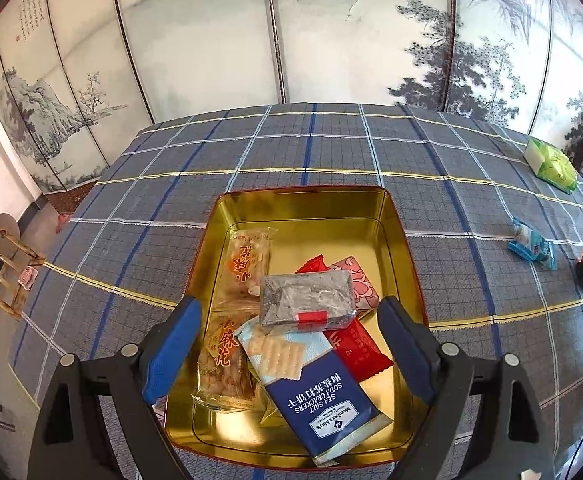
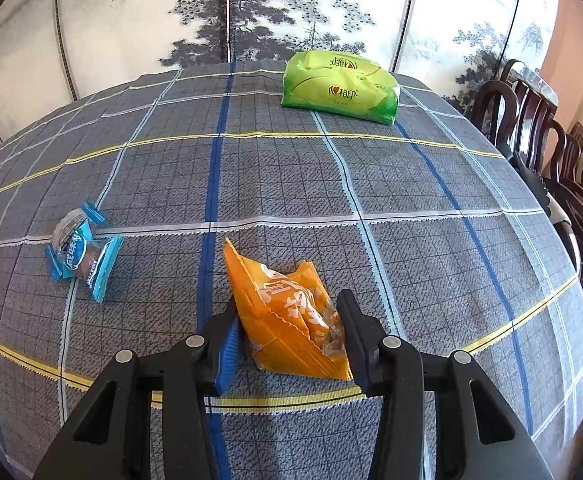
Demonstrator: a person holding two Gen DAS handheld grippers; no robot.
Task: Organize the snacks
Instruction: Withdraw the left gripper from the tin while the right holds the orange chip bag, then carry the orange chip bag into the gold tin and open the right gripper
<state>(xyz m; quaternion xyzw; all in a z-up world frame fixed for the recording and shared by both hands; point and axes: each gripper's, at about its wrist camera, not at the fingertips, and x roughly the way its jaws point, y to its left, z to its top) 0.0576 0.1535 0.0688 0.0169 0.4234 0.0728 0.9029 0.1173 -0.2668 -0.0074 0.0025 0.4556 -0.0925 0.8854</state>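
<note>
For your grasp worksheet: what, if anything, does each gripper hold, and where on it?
Right gripper: orange snack packet, pinched across its near end. Left gripper: nothing, open above the tin.

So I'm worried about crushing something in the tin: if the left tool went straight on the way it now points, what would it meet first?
Probably the grey clear-wrapped bar, lying on top of the pile in the gold tin, centred between the open left tool fingers. Depth is unclear; the soda crackers pack below it could come first.
</note>
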